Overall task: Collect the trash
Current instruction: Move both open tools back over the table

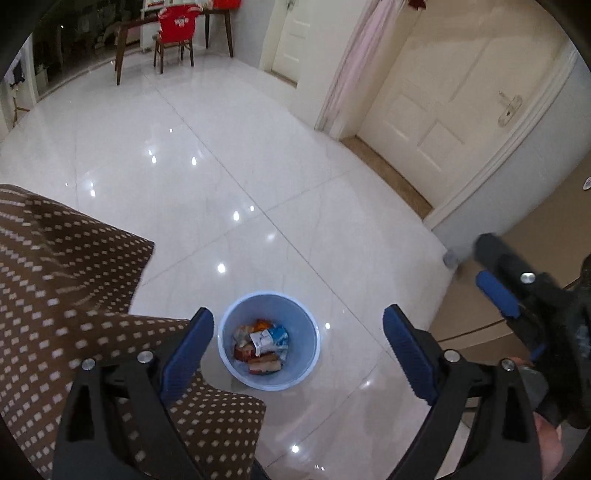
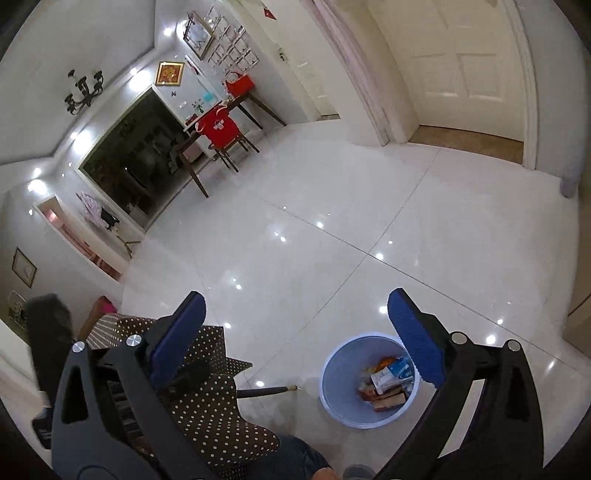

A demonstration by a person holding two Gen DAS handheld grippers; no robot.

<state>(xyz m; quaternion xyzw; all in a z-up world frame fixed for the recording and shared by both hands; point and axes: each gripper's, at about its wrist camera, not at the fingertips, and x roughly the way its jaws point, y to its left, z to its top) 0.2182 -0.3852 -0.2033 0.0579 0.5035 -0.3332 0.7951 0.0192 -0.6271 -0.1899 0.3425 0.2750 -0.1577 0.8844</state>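
A: Left wrist view first. Left gripper [image 1: 298,325], jaws spread wide, nothing between the blue pads [image 1: 184,358]. Right below the gap sits the light blue bin [image 1: 229,354] on the white tile floor [image 1: 229,192], with the trash [image 1: 263,345] inside: a white-and-blue carton, orange and red wrappers.

B: Right wrist view, same bin [image 2: 332,391], but it's off toward the right finger, whose blue pad overlaps the rim. Right gripper [image 2: 296,312] also released, empty. Trash [image 2: 386,384] in the bin here too.

A: Brown dotted cloth [image 1: 66,280] fills my lower left, draped, its edge just beside the bin.

B: I see that cloth [image 2: 214,398] too, plus what's under it: a dark thin leg [image 2: 264,392] poking out toward the bin. Not visible on your side. Blue denim at the bottom edge, the person's leg I think.

A: Only mine: the right gripper [image 1: 487,266] from outside at the right edge, blurred, fingers apart. Also a door handle [image 1: 509,109] on the cream door, far right.

B: Farther back, both have the chair with red shirt [image 2: 218,127] at a wooden table. Only mine shows the dark window [image 2: 129,158], black chandelier [image 2: 83,90], framed pictures on the wall and a red bag [image 2: 239,83] on the table.

A: Chair with shirt's at the top left for me [image 1: 176,22].
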